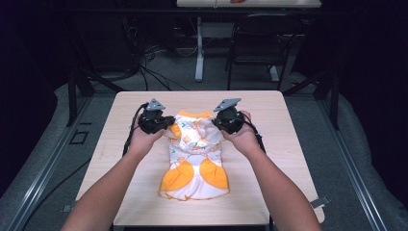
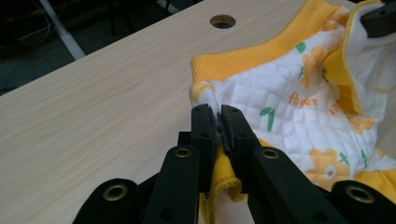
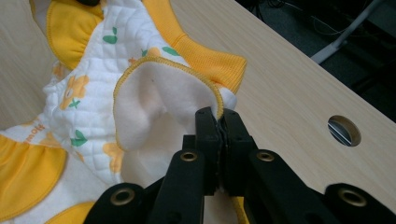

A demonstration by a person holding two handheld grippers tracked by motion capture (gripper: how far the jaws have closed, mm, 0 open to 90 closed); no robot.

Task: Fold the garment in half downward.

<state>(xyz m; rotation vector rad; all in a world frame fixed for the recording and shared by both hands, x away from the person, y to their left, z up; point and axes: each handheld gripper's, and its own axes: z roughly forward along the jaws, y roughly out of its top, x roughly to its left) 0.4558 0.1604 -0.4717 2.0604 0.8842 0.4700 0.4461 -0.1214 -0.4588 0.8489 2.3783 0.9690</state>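
The person's forearms come in from the bottom of the high view, each hand carrying a tool. The left tool (image 1: 166, 126) is clamped on the left side of a small quilted garment (image 1: 195, 159); in the left gripper view its jaws are pressed nearly together with a fold of yellow trim and white cloth (image 2: 219, 172) pinched between them. The right tool (image 1: 217, 126) is clamped on the garment's right side; in the right gripper view its jaws meet on the yellow-stitched edge of an armhole (image 3: 219, 105), whose pale fleecy inner side is turned outward.

The garment is white with orange flowers, green leaves and yellow ribbed bands. It lies in the middle of the tabletop (image 1: 269, 144), collar end away from the person. Its upper part, between the two tools, looks drawn up off the wood, while the hem with its two orange panels rests flat nearer the person. A round hole (image 2: 222, 21) in the tabletop lies beyond the collar.
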